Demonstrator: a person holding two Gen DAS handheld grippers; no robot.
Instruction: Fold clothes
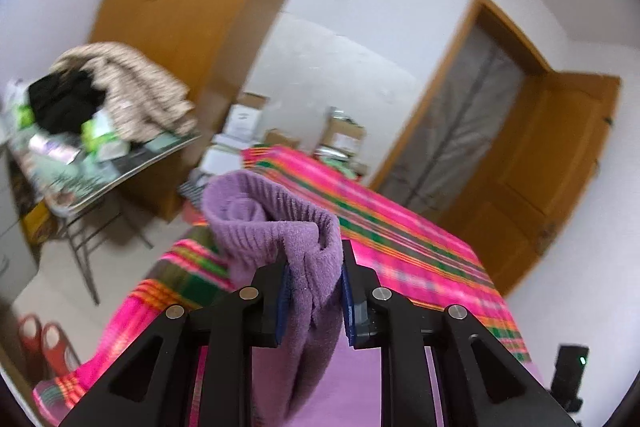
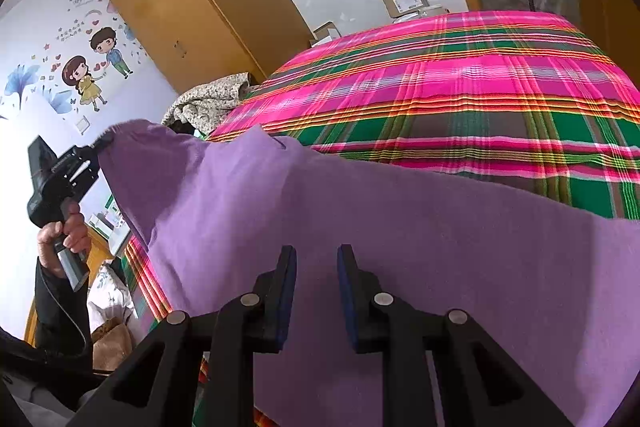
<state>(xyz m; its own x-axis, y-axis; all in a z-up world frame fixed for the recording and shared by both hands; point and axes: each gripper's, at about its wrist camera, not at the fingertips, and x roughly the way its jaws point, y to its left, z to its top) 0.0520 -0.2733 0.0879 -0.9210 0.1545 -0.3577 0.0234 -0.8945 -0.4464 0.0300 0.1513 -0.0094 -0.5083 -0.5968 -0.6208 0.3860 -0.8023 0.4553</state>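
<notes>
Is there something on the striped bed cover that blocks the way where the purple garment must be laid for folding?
Nothing visible does. The purple garment lies partly on the plaid bed cover, whose visible surface beyond it is bare. The left tongs already pinch a ribbed edge of it; the right tongs stand over the cloth with nothing between.

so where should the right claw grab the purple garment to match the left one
The left claw grips a bunched ribbed edge of the purple garment, lifted off the plaid bedspread. The right claw hovers open over flat cloth, so it would likely do best taking the matching edge on its own side, coming in low from the garment's outer border to pinch a fold.
</notes>
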